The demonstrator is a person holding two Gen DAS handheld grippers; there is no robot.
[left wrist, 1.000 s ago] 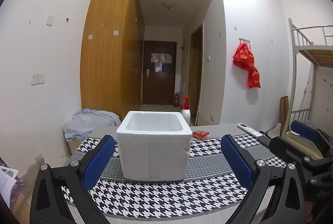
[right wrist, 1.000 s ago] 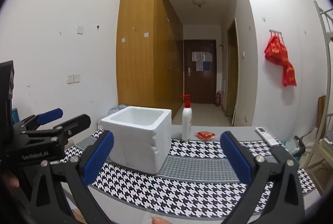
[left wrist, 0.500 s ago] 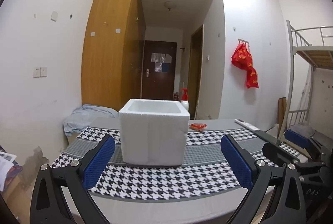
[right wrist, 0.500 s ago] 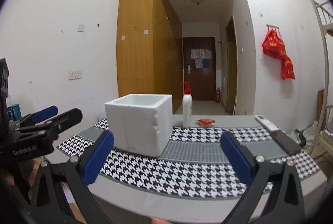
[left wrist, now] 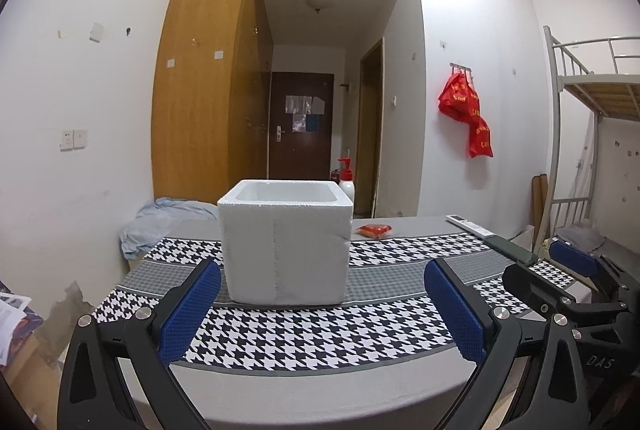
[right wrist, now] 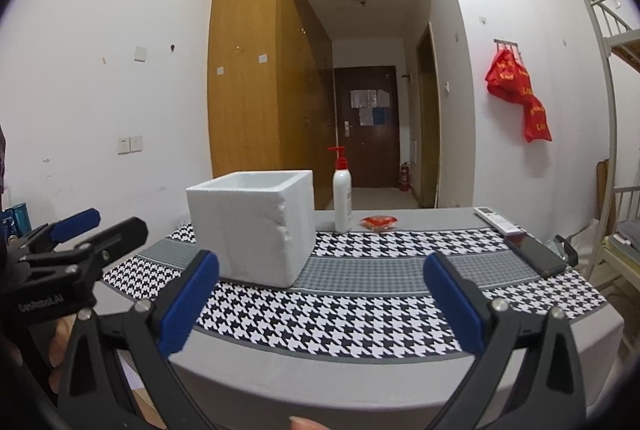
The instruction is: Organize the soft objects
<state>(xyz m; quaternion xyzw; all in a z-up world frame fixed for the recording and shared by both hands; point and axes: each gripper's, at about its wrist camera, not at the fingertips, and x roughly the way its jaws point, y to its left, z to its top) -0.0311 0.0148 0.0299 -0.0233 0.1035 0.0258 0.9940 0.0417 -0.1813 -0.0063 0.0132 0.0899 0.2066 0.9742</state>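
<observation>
- The only soft-looking piece on the table is the red packet (left wrist: 375, 229) — it lies flat on the bare grey strip past the runner (left wrist: 312, 334), right of the foam box (left wrist: 286, 248) and just right of the pump bottle (right wrist: 343, 198) in the right view; too small to read what it is
- I judge it light, limp and probably crinkly, so it should fold or slide under a push; I would pinch it across its short side, low at one edge, and lift gently
- The box looks like foam: light, stiff but crumbly — one front corner looks chipped in the right view. It stands open-topped on the runner, and I take it as the bin; I cannot see inside
- A pale blue cloth (left wrist: 160, 220) is heaped beyond the table's far left end — soft too, though whether it belongs to the job I cannot tell
- My left gripper (left wrist: 320, 308) is spread wide, empty, over the near edge with the box framed between its pads
- My right gripper (right wrist: 320, 304) is equally wide and empty, touching nothing, well short of the packet
- A remote (right wrist: 496, 220) and a phone (right wrist: 536, 254) lie at the right end, clear of any reach to the packet
</observation>
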